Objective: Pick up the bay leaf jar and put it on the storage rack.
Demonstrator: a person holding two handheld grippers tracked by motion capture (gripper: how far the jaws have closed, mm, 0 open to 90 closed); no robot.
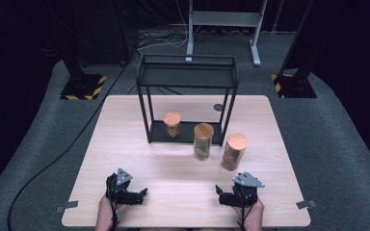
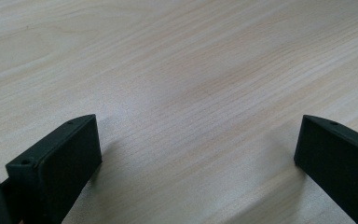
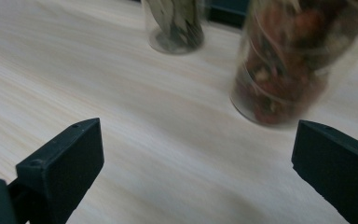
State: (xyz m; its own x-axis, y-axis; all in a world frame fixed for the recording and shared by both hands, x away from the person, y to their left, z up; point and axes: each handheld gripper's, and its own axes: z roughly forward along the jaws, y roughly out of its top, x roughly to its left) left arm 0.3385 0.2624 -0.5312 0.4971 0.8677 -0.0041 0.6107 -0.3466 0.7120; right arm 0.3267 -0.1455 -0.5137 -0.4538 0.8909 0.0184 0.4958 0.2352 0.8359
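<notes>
High view: left gripper [image 1: 142, 193] and right gripper [image 1: 220, 192] rest low on the table [image 1: 125, 125], well apart. 2 jars stand ahead of the right gripper, tall jar [image 1: 234, 151] nearest, middle jar [image 1: 203, 141] beside the rack [image 1: 188, 98].

Left gripper view: jaws spread wide over bare wood, gripping nothing.

Right gripper view: jaws spread, nothing held; tall jar [image 3: 289, 60] just ahead, untouched.

We see a light wood table [image 1: 125, 144] w/ a black wire rack [image 1: 188, 86] standing at its far middle, 2 tiers. A dark round spot [image 1: 218, 107] sits on the tabletop just right of the rack. Grey carpet [image 1: 337, 144] all around; black cable [image 1: 53, 159] curves across it at left. Striped bases [image 1: 83, 87] flank the far corners, and a grey metal frame [image 1: 224, 19] stands behind.
</notes>
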